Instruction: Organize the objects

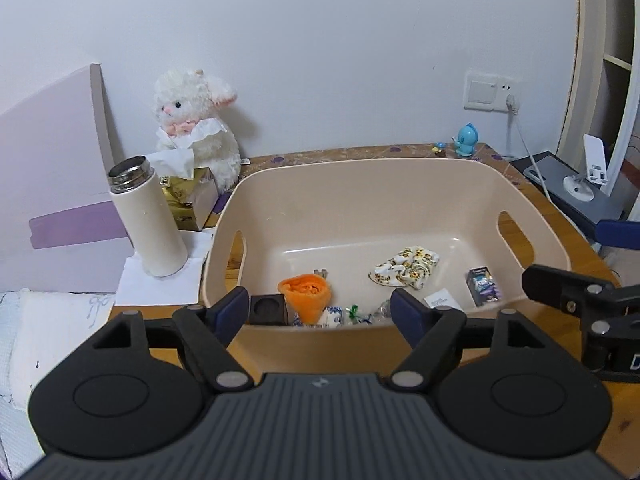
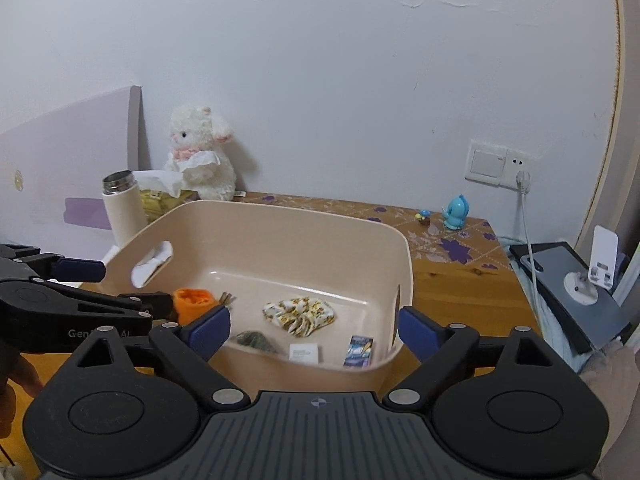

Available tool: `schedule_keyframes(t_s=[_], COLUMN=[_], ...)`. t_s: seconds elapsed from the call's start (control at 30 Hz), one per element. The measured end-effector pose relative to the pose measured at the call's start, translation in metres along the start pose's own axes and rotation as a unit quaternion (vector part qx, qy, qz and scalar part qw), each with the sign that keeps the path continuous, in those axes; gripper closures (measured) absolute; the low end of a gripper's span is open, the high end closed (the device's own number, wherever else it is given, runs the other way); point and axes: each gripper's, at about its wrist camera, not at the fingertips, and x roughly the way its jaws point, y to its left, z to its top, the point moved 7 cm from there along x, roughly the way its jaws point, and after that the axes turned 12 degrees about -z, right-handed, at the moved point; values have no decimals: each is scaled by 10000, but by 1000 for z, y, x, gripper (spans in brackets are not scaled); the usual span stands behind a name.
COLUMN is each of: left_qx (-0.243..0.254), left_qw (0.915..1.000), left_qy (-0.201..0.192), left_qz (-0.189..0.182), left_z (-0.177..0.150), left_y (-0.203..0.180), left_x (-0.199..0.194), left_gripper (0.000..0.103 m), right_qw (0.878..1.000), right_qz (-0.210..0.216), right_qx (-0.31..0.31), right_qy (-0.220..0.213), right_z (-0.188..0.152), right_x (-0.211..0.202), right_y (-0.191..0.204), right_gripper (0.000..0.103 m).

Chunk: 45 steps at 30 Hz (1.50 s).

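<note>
— Wooden table (image 2: 460, 300) by a white wall. What sits on it?
— A big beige bin (image 1: 360, 184). Inside lie an orange cloth (image 1: 306, 294), a flowery cloth (image 1: 404, 266) and a small blue box (image 1: 483, 285).
— And the grippers?
— The left gripper (image 1: 320, 312) and right gripper (image 2: 314, 330) are both wide apart, holding nothing, at the bin's near edge.

Left gripper (image 1: 320, 306) open, empty, at near rim of beige bin (image 1: 360, 184) holding orange cloth (image 1: 306, 292), floral scrunchie (image 1: 404, 266), small boxes, wrapped candies; white thermos (image 1: 148, 220) and plush lamb (image 1: 196, 120) far left.
</note>
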Motion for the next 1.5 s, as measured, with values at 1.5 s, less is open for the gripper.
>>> schedule_keyframes(t_s=[1.5], left_qx=[148], left_qw=[9999], left_qy=[-59], left_qz=[-30], left_z=[-116], left_y=[-46], left_x=[-161], left_gripper=[22], right_qw=[9999], right_qz=[15], right_qx=[123], right_qy=[27], right_z=[-83], right_x=[-175], right_y=[-5], right_gripper=[0])
